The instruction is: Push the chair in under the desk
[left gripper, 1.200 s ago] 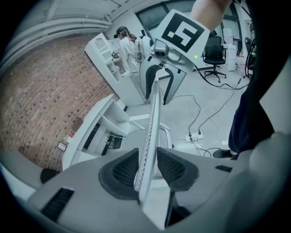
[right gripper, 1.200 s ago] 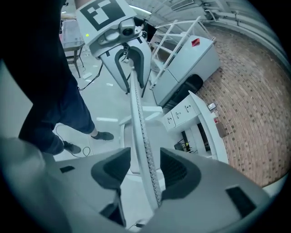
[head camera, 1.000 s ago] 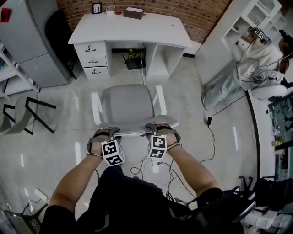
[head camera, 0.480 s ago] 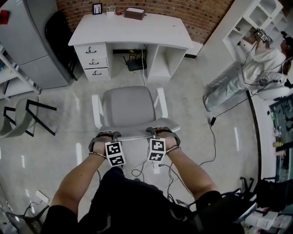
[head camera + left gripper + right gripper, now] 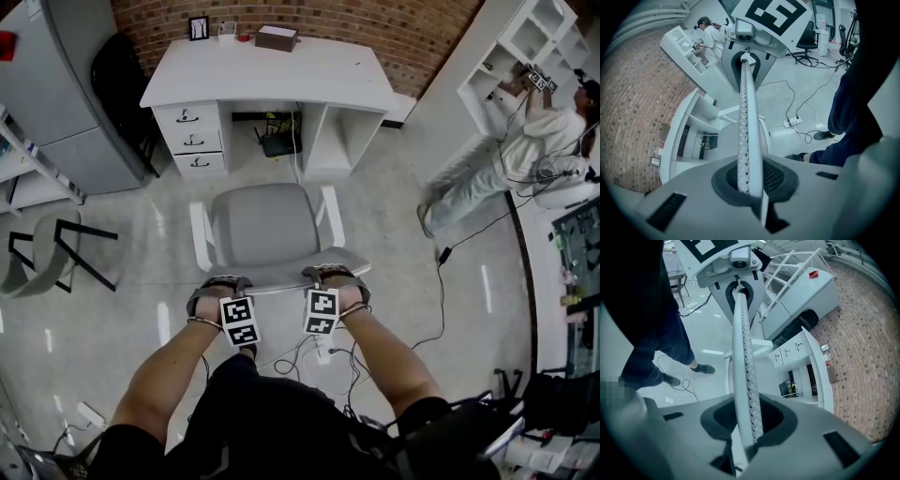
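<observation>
The chair, grey with white armrests, stands in front of the white desk, its seat outside the knee space. My left gripper and right gripper sit on the top edge of the backrest. In the left gripper view the thin perforated backrest runs straight between the jaws of the left gripper, which are closing on it. The right gripper view shows the same edge pinched in the right gripper, also closing.
A grey cabinet and a black chair stand left of the desk. A folding seat is at far left. Cables and a power strip lie by my feet. A person works at white shelves on the right.
Both grippers stay on the backrest's top edge. Chair and grippers sit slightly lower in the view. The gap between chair and desk looks unchanged.
</observation>
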`<action>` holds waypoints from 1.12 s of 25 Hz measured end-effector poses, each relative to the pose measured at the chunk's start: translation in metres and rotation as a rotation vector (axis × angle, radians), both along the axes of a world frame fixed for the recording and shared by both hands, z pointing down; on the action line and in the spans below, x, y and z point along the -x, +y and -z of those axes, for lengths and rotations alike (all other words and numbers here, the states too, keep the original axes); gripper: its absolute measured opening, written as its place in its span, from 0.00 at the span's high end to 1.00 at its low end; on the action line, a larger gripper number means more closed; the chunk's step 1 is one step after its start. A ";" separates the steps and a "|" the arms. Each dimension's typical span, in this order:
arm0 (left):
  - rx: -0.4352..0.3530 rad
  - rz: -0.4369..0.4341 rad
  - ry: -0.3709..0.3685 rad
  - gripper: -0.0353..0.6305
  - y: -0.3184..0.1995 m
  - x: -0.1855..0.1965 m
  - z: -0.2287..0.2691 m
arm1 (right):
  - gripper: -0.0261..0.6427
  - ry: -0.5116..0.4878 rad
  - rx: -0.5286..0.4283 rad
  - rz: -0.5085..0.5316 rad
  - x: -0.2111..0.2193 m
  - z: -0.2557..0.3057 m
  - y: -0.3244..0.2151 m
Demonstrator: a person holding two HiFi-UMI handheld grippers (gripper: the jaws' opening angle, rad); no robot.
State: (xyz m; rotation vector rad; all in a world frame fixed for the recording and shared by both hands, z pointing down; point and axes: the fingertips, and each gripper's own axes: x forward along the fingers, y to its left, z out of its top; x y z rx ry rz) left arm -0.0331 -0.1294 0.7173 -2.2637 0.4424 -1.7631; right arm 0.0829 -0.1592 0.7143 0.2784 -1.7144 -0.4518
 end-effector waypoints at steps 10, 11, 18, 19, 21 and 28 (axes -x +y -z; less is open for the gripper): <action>0.006 -0.058 -0.009 0.92 -0.038 0.027 0.001 | 0.86 0.008 0.001 -0.023 0.025 -0.001 -0.029; 0.008 -0.062 -0.009 0.93 -0.041 0.028 0.001 | 0.86 0.007 0.007 -0.026 0.025 -0.002 -0.032; 0.010 -0.099 -0.007 0.93 -0.062 0.041 -0.003 | 0.90 0.002 0.012 -0.056 0.038 -0.009 -0.051; 0.013 -0.104 -0.007 0.93 -0.066 0.044 -0.003 | 0.91 0.003 0.011 -0.060 0.040 -0.010 -0.053; 0.015 -0.114 -0.008 0.93 -0.071 0.049 -0.003 | 0.91 0.005 0.016 -0.068 0.044 -0.010 -0.057; 0.013 -0.131 -0.003 0.93 -0.089 0.053 -0.004 | 0.91 0.002 -0.012 -0.070 0.048 -0.010 -0.074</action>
